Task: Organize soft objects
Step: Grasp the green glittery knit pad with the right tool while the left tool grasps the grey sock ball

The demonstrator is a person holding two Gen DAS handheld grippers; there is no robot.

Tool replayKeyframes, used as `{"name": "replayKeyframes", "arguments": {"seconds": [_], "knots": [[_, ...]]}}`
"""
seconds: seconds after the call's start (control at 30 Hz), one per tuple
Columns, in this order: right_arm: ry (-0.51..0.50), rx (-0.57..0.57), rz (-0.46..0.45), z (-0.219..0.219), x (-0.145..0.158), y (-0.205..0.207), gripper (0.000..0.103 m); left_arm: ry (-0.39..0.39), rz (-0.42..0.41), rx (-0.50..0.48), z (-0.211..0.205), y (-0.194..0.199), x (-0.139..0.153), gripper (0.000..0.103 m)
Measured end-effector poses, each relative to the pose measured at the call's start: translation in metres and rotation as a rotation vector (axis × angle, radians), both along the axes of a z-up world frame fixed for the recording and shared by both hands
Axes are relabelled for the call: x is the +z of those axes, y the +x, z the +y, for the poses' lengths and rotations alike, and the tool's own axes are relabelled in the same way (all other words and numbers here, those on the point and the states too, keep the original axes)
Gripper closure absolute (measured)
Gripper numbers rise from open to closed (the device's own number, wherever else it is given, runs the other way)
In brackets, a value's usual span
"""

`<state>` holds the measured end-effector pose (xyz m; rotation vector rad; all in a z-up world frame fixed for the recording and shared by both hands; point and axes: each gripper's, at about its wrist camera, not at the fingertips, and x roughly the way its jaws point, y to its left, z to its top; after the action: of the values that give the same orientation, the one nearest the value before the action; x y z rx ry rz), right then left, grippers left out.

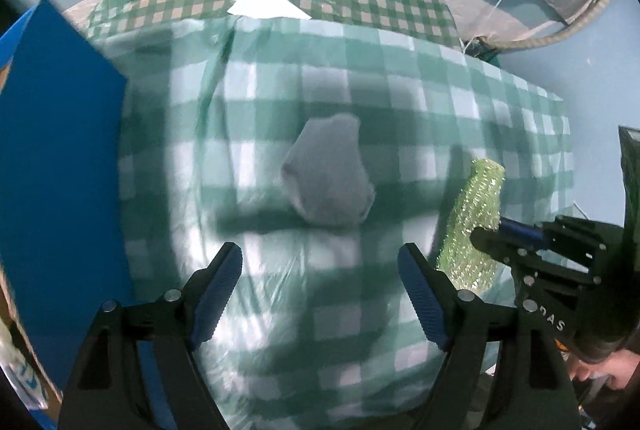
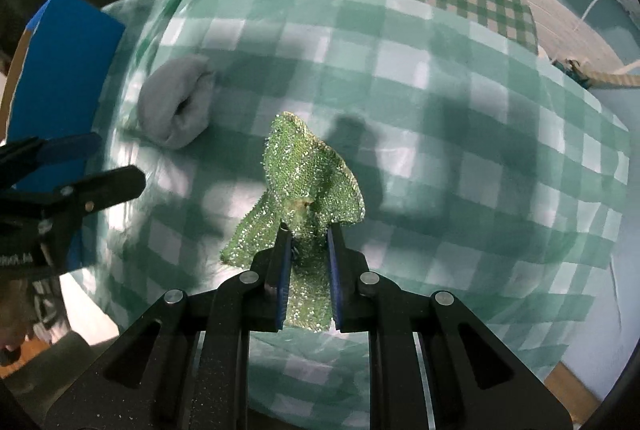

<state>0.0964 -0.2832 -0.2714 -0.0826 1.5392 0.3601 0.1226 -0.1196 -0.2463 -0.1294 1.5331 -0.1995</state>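
Right gripper point(image 2: 307, 230) is pinching a sparkly green scrubby cloth point(image 2: 308, 170), lifting it clear of the green-and-white checked bedspread point(image 2: 460, 102), probably so it can be carried off and sorted. Left gripper point(image 1: 320, 262) is hanging wide open, lining up on the rolled grey fabric bundle point(image 1: 328, 174) lying on the bed. Only the right view is showing the bundle's curled opening; the left one is showing more of the blue box flap point(image 1: 56, 150).

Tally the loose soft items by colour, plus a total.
Grey: 1, the rolled grey fabric bundle lying on the green checked bedcover.
Green: 1, the sparkly green scrubbing cloth pinched in the right gripper.
Total: 2.
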Motion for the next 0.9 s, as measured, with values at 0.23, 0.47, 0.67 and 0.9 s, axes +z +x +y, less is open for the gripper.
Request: {"name": "replayKeyframes", "arguments": {"seconds": [0.23, 0.47, 0.67, 0.9], "knots": [[0.010, -0.037, -0.009, -0.011, 0.016, 0.002, 0.089, 0.014, 0.024, 0.013, -0.003, 0.016, -0.016, 0.021], [0.021, -0.064, -0.017, -0.025, 0.022, 0.006, 0.089, 0.058, 0.012, -0.008, -0.012, 0.032, -0.027, 0.021], [0.023, -0.068, -0.020, -0.034, 0.020, 0.011, 0.089, 0.103, 0.013, -0.041, -0.018, 0.034, -0.037, 0.035], [0.030, -0.060, -0.033, -0.033, 0.024, 0.010, 0.089, 0.113, -0.023, -0.051, -0.016, 0.028, -0.027, 0.073]]}}
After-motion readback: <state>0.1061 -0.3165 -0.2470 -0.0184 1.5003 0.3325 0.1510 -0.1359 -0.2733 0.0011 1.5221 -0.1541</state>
